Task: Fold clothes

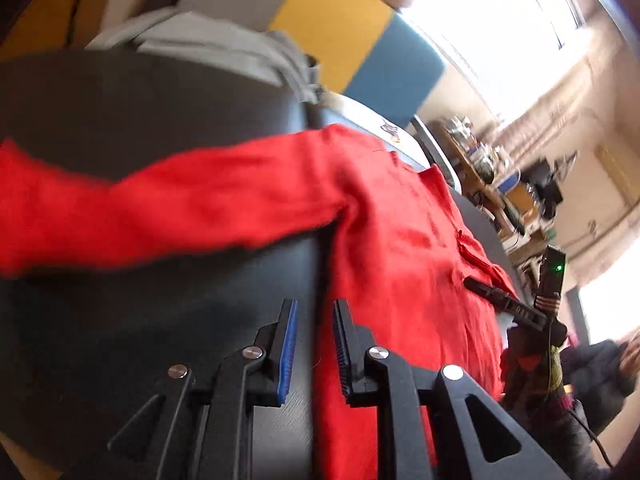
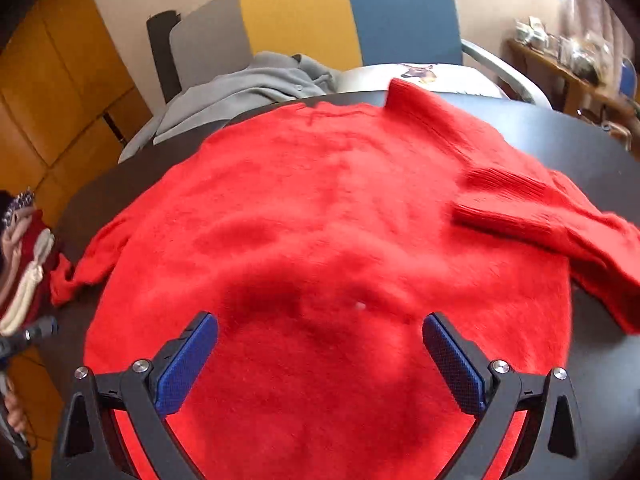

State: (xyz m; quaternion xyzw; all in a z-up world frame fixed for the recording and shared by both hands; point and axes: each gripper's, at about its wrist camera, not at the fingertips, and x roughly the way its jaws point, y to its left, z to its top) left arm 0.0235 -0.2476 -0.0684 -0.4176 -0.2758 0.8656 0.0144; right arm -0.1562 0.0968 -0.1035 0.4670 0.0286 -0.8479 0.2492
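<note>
A red knitted sweater [image 2: 320, 216] lies spread flat on a dark round table [image 2: 592, 148]. Its right sleeve [image 2: 532, 208] is folded in over the body; its left sleeve [image 2: 92, 264] reaches toward the table's left edge. My right gripper [image 2: 320, 344] hovers wide open and empty over the sweater's near part. In the left wrist view the sweater [image 1: 400, 240] runs away on the right and one sleeve [image 1: 160, 208] stretches left across the table. My left gripper [image 1: 314, 320] sits at the sweater's side edge, its jaws a narrow gap apart with nothing between them. The right gripper [image 1: 504, 300] shows there too.
A grey garment [image 2: 248, 88] lies on a chair behind the table, also in the left wrist view [image 1: 224, 44]. Yellow and blue panels [image 2: 340, 12] stand behind. A white printed garment [image 2: 424, 72] lies beyond the table's far edge. A cluttered shelf [image 2: 568, 52] is at right.
</note>
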